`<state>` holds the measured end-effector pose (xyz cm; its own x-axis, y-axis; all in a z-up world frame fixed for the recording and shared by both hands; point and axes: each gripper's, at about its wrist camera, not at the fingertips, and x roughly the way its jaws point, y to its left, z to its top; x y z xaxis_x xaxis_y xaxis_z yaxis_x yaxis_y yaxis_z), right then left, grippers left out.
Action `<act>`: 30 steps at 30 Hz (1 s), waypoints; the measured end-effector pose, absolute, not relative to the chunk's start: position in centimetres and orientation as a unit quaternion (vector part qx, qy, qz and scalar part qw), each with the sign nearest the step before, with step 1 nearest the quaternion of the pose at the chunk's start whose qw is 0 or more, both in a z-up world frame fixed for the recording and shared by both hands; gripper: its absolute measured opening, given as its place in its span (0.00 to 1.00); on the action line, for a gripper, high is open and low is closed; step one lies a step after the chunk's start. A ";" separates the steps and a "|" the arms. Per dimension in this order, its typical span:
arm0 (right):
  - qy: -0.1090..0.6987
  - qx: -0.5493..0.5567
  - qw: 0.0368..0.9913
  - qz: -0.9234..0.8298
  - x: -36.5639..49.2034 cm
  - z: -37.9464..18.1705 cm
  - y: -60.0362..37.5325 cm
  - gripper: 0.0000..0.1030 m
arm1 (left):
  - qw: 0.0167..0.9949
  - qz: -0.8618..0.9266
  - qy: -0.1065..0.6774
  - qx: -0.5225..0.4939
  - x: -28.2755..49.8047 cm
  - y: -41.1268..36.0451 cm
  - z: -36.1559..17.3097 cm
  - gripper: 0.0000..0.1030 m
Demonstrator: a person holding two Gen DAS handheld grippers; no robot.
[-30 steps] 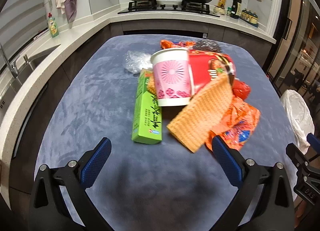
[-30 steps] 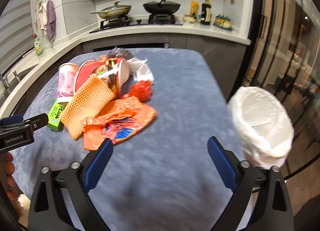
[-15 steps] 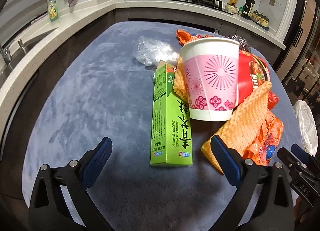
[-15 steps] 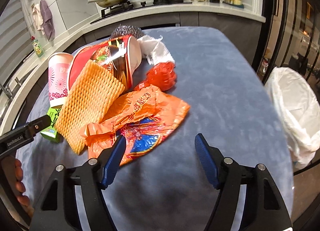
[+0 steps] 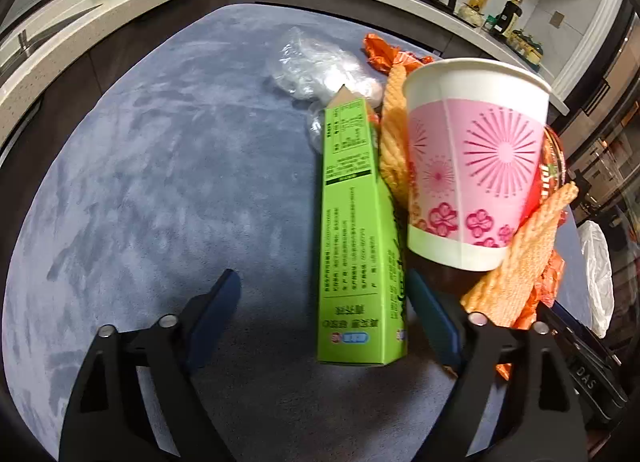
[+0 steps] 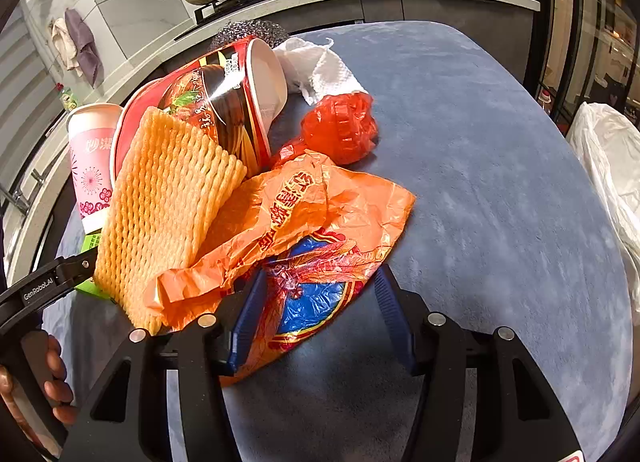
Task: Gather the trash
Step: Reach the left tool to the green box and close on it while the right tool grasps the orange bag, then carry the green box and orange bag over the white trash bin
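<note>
A green carton [image 5: 360,242] lies flat on the blue-grey table [image 5: 160,182]. It sits between the fingers of my left gripper [image 5: 322,276], whose jaws are closing; the right finger is at the carton's side, the left one still apart from it. A crumpled orange plastic bag [image 6: 320,214] lies in front of my right gripper [image 6: 320,274]. Its jaws are closing too, with the bag's printed end between them, not pinched. The trash pile also holds a pink paper cup [image 5: 472,166], an orange foam net [image 6: 160,206] and a red noodle bowl [image 6: 224,102].
A red plastic wad [image 6: 340,130], white paper towel [image 6: 320,70], steel scrubber [image 6: 248,30] and clear wrap [image 5: 320,66] lie behind the pile. A white-lined bin [image 6: 608,154] stands off the table's right edge. Counter, sink and stove with pans ring the far side.
Both grippers have come down and forward onto the pile. The left now straddles the green carton, the right the orange bag. Both pairs of jaws have narrowed.
</note>
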<state>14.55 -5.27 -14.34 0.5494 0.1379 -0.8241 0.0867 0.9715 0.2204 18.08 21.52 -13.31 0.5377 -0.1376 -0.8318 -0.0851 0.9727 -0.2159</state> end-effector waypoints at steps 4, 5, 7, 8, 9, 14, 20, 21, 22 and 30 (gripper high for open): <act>0.473 0.120 0.873 0.016 14.9 -14.3 -5.2 0.34 | 0.865 -0.048 0.484 -0.122 17.9 21.0 -13.1 0.46; 0.474 0.123 0.872 0.017 14.9 -14.3 -5.3 0.28 | 0.863 -0.057 0.486 -0.125 17.8 20.8 -13.1 0.41; 0.475 0.132 0.870 0.021 15.0 -14.3 -5.6 0.16 | 0.859 -0.070 0.490 -0.131 17.6 20.5 -13.1 0.33; 0.474 0.138 0.869 0.023 15.0 -14.3 -5.7 0.11 | 0.859 -0.069 0.490 -0.130 17.6 20.4 -13.1 0.32; 0.473 0.145 0.869 0.025 14.8 -14.2 -5.9 0.08 | 0.861 -0.068 0.488 -0.128 17.4 20.4 -13.0 0.31; 0.458 0.174 0.871 0.040 14.2 -13.2 -6.9 0.03 | 0.869 -0.047 0.476 -0.125 16.7 20.8 -11.8 0.28; 0.427 0.163 0.889 0.039 12.6 -10.4 -7.3 0.03 | 0.884 -0.023 0.452 -0.118 14.9 21.7 -9.3 0.26; 0.422 0.161 0.891 0.037 12.5 -10.0 -7.4 0.03 | 0.886 -0.021 0.449 -0.116 14.7 22.0 -8.9 0.26; 0.414 0.155 0.896 0.033 12.2 -9.3 -7.5 0.03 | 0.891 -0.019 0.440 -0.113 14.2 22.1 -8.2 0.26; 0.359 0.151 0.921 0.013 10.0 -4.5 -9.7 0.03 | 0.912 -0.030 0.396 -0.102 12.0 21.2 -3.7 0.26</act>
